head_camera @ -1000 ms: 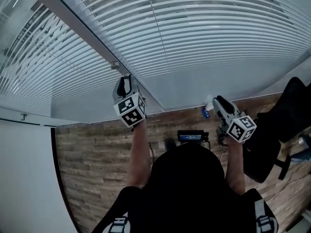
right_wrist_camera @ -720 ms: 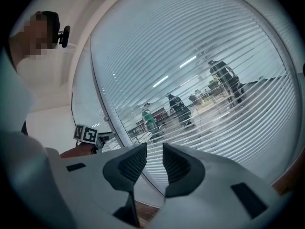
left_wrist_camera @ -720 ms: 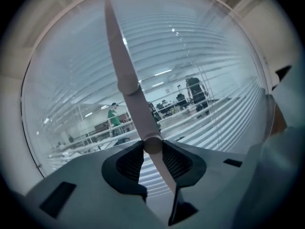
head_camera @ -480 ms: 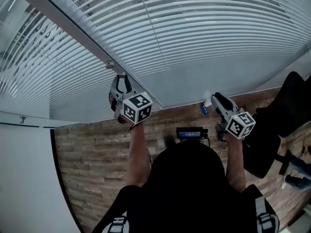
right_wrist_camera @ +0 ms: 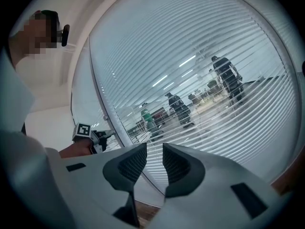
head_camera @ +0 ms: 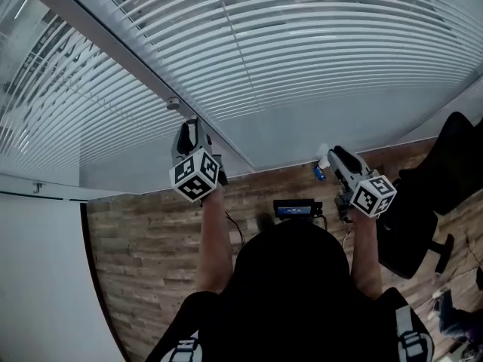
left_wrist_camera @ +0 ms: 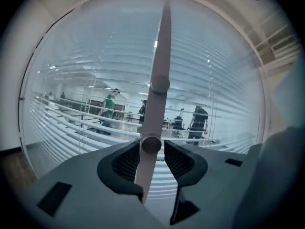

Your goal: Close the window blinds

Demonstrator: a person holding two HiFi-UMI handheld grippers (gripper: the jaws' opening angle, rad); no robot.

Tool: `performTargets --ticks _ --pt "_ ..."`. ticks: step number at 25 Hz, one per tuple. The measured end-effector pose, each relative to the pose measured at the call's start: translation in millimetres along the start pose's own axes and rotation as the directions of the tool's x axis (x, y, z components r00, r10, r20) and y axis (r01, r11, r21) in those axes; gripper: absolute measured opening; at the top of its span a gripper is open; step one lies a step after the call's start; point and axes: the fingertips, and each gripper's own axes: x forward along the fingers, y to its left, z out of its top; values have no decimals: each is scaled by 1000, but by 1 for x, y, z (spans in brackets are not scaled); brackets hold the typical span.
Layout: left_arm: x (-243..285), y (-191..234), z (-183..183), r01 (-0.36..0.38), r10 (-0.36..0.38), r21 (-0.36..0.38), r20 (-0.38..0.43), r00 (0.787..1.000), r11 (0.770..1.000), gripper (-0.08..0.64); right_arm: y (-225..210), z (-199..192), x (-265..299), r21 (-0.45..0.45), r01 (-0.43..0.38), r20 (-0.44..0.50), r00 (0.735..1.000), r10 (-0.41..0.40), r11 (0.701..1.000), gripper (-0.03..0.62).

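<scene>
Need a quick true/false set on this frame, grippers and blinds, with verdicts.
1. The blind wand stands between the jaws of the left gripper. True; those jaws are opening.
2. The right gripper holds a slat. False: its jaws stand apart with nothing between them.
3. The slats are fully shut. False: people show through the gaps.
4. The floor is wood-planked. True.
</scene>
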Motion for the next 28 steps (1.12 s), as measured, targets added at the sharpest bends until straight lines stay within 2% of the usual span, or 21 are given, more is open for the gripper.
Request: performTargets --ticks 3,5,7,9,11,13,15,17,18,19,20,21,22,23,24,25,26,28 --pt "4 1 5 6 -5 -41 11 1000 999 155 1 0 -2 6 6 1 1000 -6 1000 106" --pt "5 3 1 -7 7 -5 4 1000 1000 140 -1 -5 -4 11 8 1 1000 -8 1000 106" --pt "6 3 -3 -33 35 102 -10 999 994 138 -4 -8 -5 12 12 1 1000 -12 1000 106" --pt "7 2 -6 -70 79 253 -25 997 965 137 -6 -9 -6 12 17 1 1000 -17 1000 106" --pt "8 2 -6 -106 131 415 -30 991 903 137 -5 -7 -6 12 18 1 1000 -18 1000 106" --pt "9 2 -7 -134 176 551 -25 984 824 137 -5 -8 -5 11 16 -2 1000 -16 1000 106" --pt "9 1 -7 -154 214 648 -14 977 746 137 -3 -8 -4 10 13 -5 1000 -13 1000 106" --pt "9 0 -5 -171 249 735 3 969 657 137 -1 -5 -3 8 10 -7 1000 -10 1000 106" --pt "9 -1 -5 -175 258 764 11 966 621 137 0 -5 -3 7 9 -7 1000 -9 1000 106" --pt "9 -2 -6 -173 255 772 15 967 612 137 0 -6 -3 6 6 -8 1000 -6 1000 106" --pt "9 -3 -8 -165 237 748 10 971 643 137 0 -8 -2 6 4 -9 1000 -4 1000 106" --pt "8 -4 -9 -149 206 682 -3 978 716 137 0 -9 -2 5 2 -9 1000 -2 1000 106" --pt "6 -4 -10 -124 165 567 -21 986 814 138 0 -9 -2 3 0 -10 1000 0 1000 106" --pt "4 -4 -10 -91 117 416 -36 993 905 140 2 -8 -2 1 -1 -10 1000 1 1000 106" --pt "1 -3 -9 -57 71 258 -43 997 964 160 3 -5 -2 0 -2 -9 1000 2 1000 106" --pt "0 -1 -7 -28 34 127 -42 999 992 171 4 -3 -1 -1 -2 -8 1000 2 1000 106" --pt "0 0 -6 -7 9 40 -36 999 999 175 5 -1 -1 -1 -1 -8 1000 1 1000 106" --pt "1 0 -2 17 -17 -34 -17 1000 999 176 4 0 -2 0 3 -9 1000 -3 1000 106"
